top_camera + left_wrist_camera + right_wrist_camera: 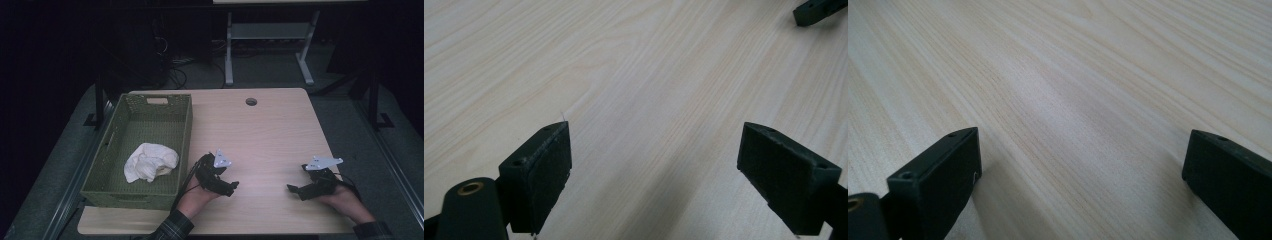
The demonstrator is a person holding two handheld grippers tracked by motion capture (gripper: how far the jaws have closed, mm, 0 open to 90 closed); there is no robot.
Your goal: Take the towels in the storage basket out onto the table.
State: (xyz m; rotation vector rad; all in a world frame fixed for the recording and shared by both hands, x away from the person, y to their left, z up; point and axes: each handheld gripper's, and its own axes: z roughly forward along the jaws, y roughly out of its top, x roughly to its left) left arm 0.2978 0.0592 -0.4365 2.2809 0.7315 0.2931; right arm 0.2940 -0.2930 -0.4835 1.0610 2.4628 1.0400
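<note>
White cloth [150, 162] crumpled in green basket [185, 130], near its front end. Soft, light, limp (no fragility); pinch raised fold. Left tool [234, 186] beside basket, spread, empty. Right tool [294, 190] farther off, spread.

1. The worktop [270, 130] fills the middle of the high view, and the basket [186, 131] sits on its left part, reaching from mid-frame down toward the lower left.
2. The cloth [150, 161] lies in the basket, in the half nearer the bottom of the frame.
3. My left gripper [227, 187] rests low in the frame, just right of the basket.
4. My right gripper [296, 190] sits at lower right, well apart from the left one, bare worktop between them.
5. A hole [251, 101] lies in the worktop near its upper edge.
</note>
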